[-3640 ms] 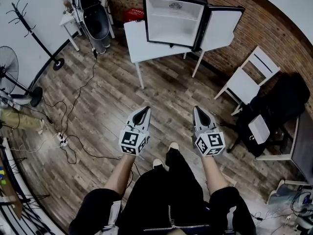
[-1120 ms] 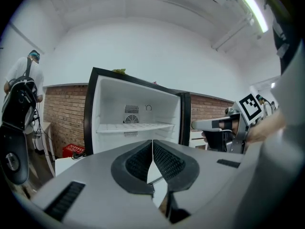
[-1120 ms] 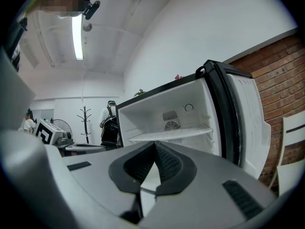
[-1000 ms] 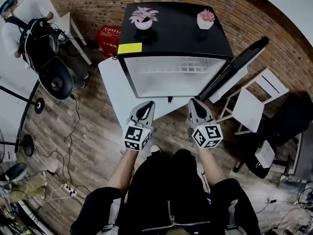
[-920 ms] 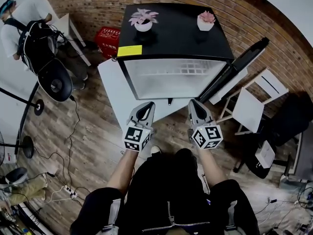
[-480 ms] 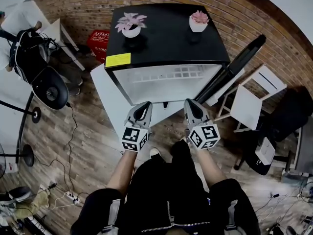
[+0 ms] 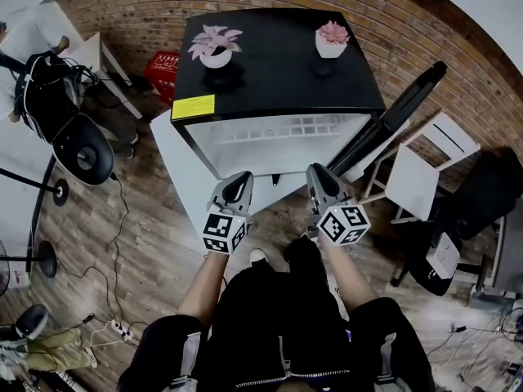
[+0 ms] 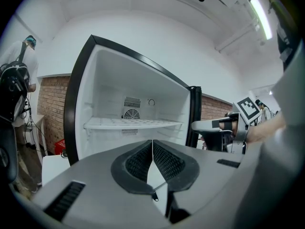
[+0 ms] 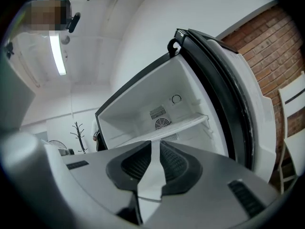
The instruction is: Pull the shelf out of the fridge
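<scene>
The fridge (image 7: pixel 278 55) stands on a white surface (image 7: pixel 176 166). Its door (image 7: pixel 392 113) is swung wide to the right, leaving the whole front open toward the person. The shelf (image 7: pixel 278 129) is inside, about midway up. It runs from wall to wall, with its front edge set just behind the fridge's front rim and open room above and below it.

The left gripper (image 7: pixel 239 175) hovers just in front of the opening's left half, apart from the rim. Its fingers (image 8: pixel 138 161) are clenched together on nothing. The right gripper (image 7: pixel 315 170) hovers beside it before the right half, near the door's hinge edge. Its fingers (image 9: pixel 176 168) are opening, with a narrow gap between them and nothing in it.

A white chair (image 7: pixel 425 166) stands on the floor just beyond the door.
</scene>
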The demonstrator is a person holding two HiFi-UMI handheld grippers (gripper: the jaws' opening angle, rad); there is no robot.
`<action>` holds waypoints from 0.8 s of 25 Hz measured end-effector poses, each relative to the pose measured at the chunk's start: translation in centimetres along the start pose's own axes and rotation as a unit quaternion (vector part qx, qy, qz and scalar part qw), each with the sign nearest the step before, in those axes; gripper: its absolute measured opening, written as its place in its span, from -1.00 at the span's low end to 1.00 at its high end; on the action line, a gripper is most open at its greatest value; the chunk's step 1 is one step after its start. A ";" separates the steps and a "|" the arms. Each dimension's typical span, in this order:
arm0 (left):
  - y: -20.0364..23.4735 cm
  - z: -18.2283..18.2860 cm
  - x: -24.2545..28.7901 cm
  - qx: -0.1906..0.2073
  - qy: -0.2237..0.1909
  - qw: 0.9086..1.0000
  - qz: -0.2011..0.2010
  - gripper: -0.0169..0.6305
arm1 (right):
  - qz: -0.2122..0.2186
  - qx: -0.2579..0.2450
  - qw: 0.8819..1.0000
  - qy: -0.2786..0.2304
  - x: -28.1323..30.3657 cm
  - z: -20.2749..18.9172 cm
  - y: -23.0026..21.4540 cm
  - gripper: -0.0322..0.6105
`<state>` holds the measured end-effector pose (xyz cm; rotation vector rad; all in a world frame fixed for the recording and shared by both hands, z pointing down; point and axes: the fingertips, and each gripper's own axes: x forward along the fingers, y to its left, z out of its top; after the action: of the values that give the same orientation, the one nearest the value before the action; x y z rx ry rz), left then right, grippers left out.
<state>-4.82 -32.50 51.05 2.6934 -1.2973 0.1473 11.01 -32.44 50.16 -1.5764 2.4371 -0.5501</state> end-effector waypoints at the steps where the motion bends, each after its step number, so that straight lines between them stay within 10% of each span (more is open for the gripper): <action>1: 0.1 -0.1 -0.1 -0.001 0.001 1.000 0.001 -0.88 | -0.001 0.007 1.000 -0.003 0.0 -0.1 -0.1 -0.72; 20: 1.0 -0.7 -2.1 -0.009 0.001 1.000 0.016 -0.88 | -0.030 0.243 0.968 -0.057 4.3 1.3 -3.2 -0.47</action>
<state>-6.97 -31.38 51.52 2.6582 -1.3339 0.1412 12.40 -37.77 50.42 -1.4247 1.9725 -0.9510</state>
